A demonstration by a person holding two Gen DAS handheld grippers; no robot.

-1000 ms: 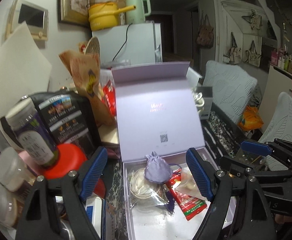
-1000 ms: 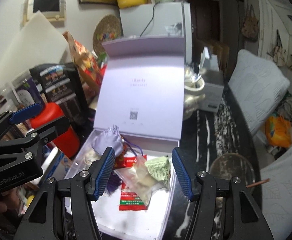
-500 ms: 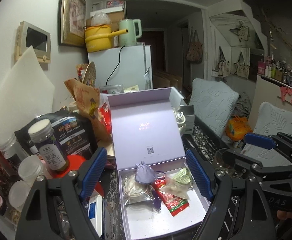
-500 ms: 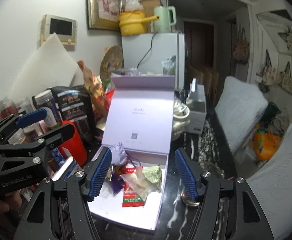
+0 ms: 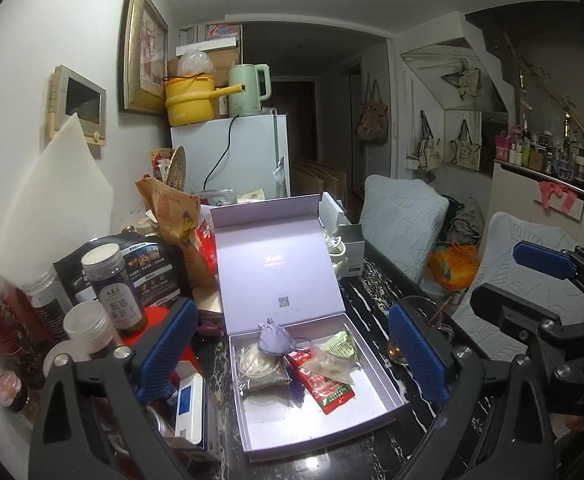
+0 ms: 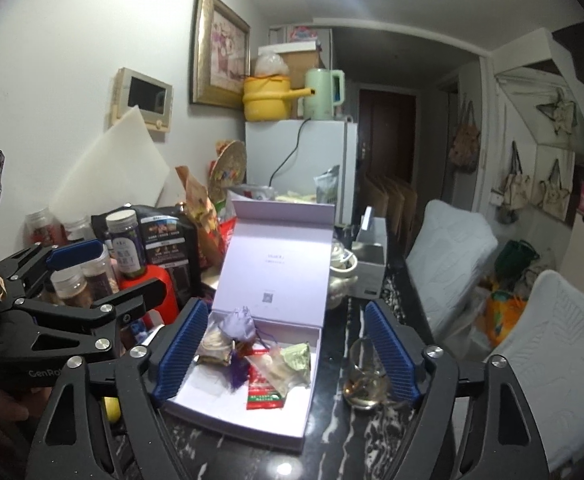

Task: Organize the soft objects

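An open lavender gift box (image 5: pixel 332 420) (image 6: pixel 251 416) lies on the dark marble table with its lid standing upright. Inside lie a small purple drawstring pouch (image 5: pixel 274 339) (image 6: pixel 240 325), a clear bag of round items (image 5: pixel 260 368), a red sachet (image 5: pixel 326 384) (image 6: pixel 263 388), a green packet (image 5: pixel 342 346) (image 6: pixel 298 354) and a clear packet (image 5: pixel 332 366). My left gripper (image 5: pixel 292 356) is open and empty, held back above the box. My right gripper (image 6: pixel 285 354) is open and empty too, also above the box. Each gripper shows in the other's view.
Jars, bottles (image 5: pixel 113 288) and a black pouch (image 5: pixel 147 268) crowd the table's left side beside a red container (image 6: pixel 159 284). A glass cup (image 6: pixel 366 376) stands right of the box. A white teapot (image 6: pixel 342 276) and fridge (image 5: pixel 231 156) are behind; cushioned chairs (image 5: pixel 404 216) lie to the right.
Both grippers have pulled back and up from the box, which now looks smaller and farther away. Both stay open; the box contents have not moved.
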